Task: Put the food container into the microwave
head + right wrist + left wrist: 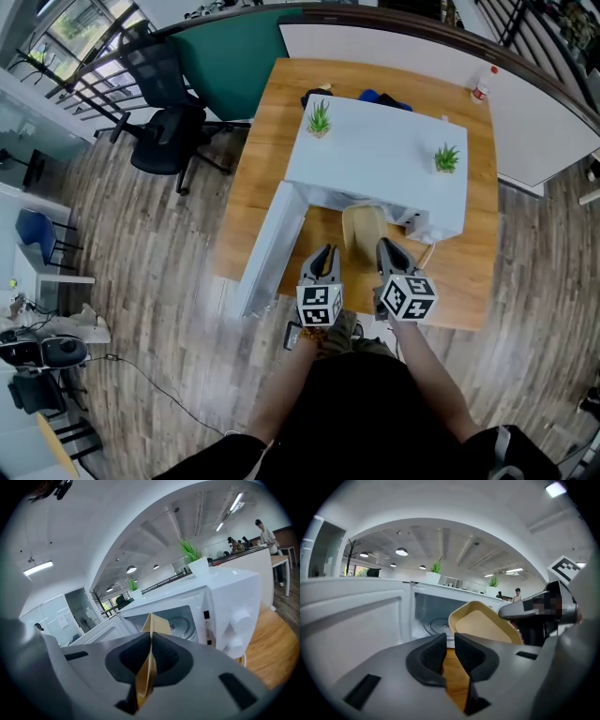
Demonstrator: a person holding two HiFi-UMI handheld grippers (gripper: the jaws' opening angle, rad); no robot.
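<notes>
Gripped the food container (364,225) by its near rim with the right gripper (151,652), jaws closed on the thin wall, seen edge-on between the pads. Held it tilted above the wooden table (478,239), just before the open mouth of the microwave (384,155), whose door (272,242) stood swung wide to the left. Not yet inside. Held the left gripper (449,651) alongside, jaws drawn to a narrow slit with only table showing through and nothing taken.

Looked empty and light: a beige, thin-walled tray, probably a little flexible. Judged likely to sag or twist from a one-sided pinch, and smooth enough to slide in the pads. Judged the rim the only real hold — best taken deep, mid-side, and levelled before clearing the cavity's lip onto the turntable (433,625).
</notes>
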